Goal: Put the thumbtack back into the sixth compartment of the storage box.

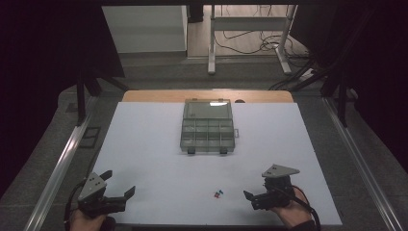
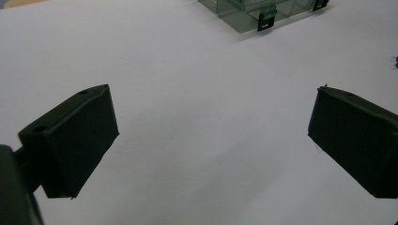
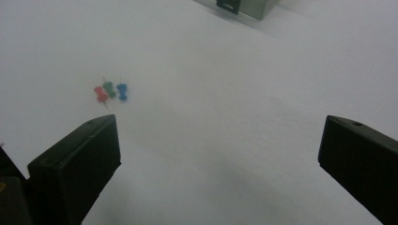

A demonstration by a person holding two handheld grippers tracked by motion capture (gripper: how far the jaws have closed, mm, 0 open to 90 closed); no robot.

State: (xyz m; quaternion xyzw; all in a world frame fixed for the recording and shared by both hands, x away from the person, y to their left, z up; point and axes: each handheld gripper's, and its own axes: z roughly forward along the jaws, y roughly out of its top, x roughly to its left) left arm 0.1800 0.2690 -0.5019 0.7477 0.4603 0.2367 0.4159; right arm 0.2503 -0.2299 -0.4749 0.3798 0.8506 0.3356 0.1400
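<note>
1. Three pushpins, red (image 3: pixel 99 94), green (image 3: pixel 109 88) and blue (image 3: pixel 122 91), are seen lying close together on the white sheet (image 1: pixel 159 144), near its front edge.
2. The right gripper (image 1: pixel 255 197) is held just to their right, its jaws spread wide and nothing clasped; the pins are seen just beyond its left jaw in the right gripper view.
3. The left gripper (image 1: pixel 120 185) is held well apart at the front left corner, jaws likewise parted and empty.
4. A clear compartment box (image 1: pixel 208 127) is set farther back, at mid-sheet, with its lid raised.

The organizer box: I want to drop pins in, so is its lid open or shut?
Shut: the organizer box lies flat with both front latches down over its edge.
</note>
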